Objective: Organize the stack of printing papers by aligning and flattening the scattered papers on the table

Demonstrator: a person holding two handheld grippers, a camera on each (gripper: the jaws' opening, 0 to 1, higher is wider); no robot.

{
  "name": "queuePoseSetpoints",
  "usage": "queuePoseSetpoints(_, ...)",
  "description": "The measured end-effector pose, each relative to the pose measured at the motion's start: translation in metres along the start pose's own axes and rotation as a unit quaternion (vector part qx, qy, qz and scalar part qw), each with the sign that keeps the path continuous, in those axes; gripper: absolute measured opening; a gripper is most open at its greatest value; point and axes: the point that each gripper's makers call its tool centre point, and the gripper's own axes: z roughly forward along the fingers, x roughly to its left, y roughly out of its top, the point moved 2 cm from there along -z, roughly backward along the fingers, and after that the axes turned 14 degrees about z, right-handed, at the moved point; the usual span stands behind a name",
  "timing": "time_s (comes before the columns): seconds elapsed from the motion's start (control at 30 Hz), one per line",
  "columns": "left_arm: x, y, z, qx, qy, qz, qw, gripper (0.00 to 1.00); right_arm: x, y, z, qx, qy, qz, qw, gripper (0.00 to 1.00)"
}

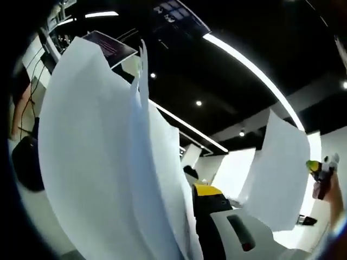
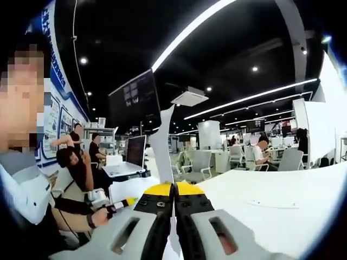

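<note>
The right tongs (image 2: 174,216) have white slotted jaws, black inner pads and yellow tips.

Open-plan office: desks (image 2: 282,200), chairs (image 2: 201,161), monitors (image 2: 135,150)

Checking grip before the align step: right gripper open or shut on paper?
Shut. In the right gripper view the right gripper has its jaws pressed together on a sheet of paper standing edge-on above them.
</note>
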Motion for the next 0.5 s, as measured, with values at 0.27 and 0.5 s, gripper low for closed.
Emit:
queuePoseSetpoints(0.27,-0.0037,0.0034,-0.0014,-0.007,0.002,-0.001,1.0,0.12,0.0067,0.0042,0.0007,0.004,0.008,-0.002,1.0,0.0)
queuePoseSetpoints(0.5,-0.005,0.0055,-0.0017,-0.009,0.002,-0.002,1.0,0.12,0.0095,0.0018,0.0079,0.012,0.012,0.0,0.9999,0.0)
